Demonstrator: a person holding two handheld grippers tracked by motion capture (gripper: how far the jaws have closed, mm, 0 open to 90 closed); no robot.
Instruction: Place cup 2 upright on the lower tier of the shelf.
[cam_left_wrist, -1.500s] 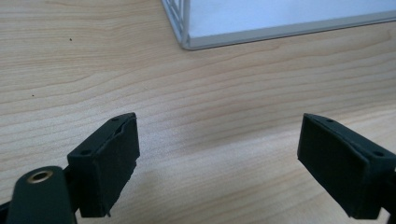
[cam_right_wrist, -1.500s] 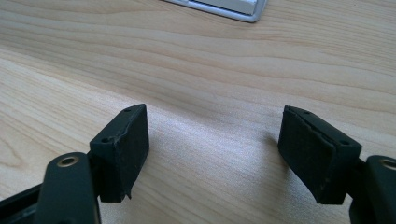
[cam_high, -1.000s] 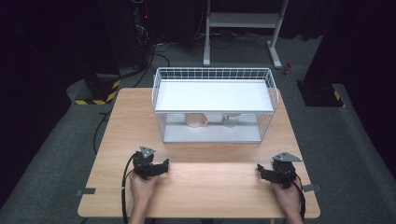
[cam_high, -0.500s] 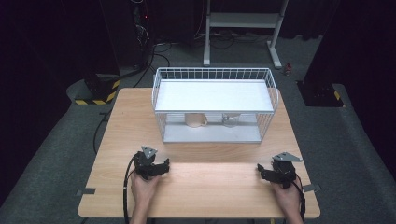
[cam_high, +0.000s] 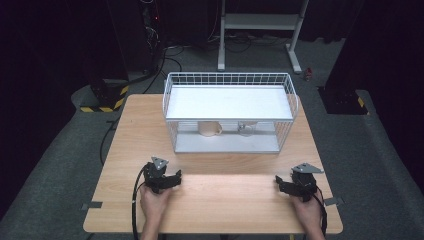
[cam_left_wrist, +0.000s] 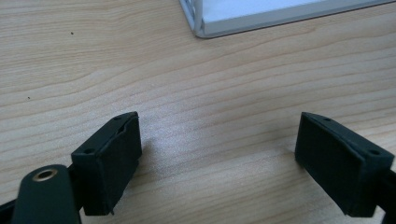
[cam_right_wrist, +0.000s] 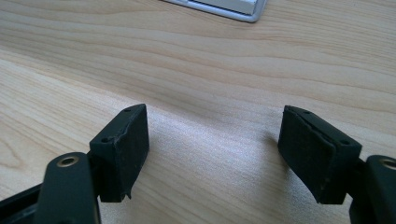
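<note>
- the left gripper (cam_high: 176, 179) sits at the lower left of the high view, low over the counter (cam_high: 230, 200), with a hand (cam_high: 152, 205) behind it coming in from the bottom edge.
- its jaws stand wide apart; in the left gripper view (cam_left_wrist: 219, 158) nothing but bare wood grain lies between the two black pads.
- the right gripper (cam_high: 279, 183) sits at the lower right of the high view, also low over the counter, held by the other hand (cam_high: 306, 210).
- its jaws are parted too, with a clear gap; the right gripper view (cam_right_wrist: 212, 149) shows plain counter surface between them.
- the two grippers are well apart, each near its own lower corner, their jaws pointing inward toward each other.
- a white wire rack (cam_high: 230, 112) stands at the centre of the high view, toward the far edge of the counter, well apart from both grippers.
- under the rack's upper shelf, a beige mug (cam_high: 209, 128) stands on the lower tray, left of centre.
- just right of the mug, a small clear glass item (cam_high: 245, 129) sits on the same tray; its exact shape is too small to tell.
- a corner of the rack's base shows at the top of the left gripper view (cam_left_wrist: 205, 28) and at the top of the right gripper view (cam_right_wrist: 247, 11).
- a black cable (cam_high: 134, 210) trails from the left gripper toward the bottom edge.
</note>
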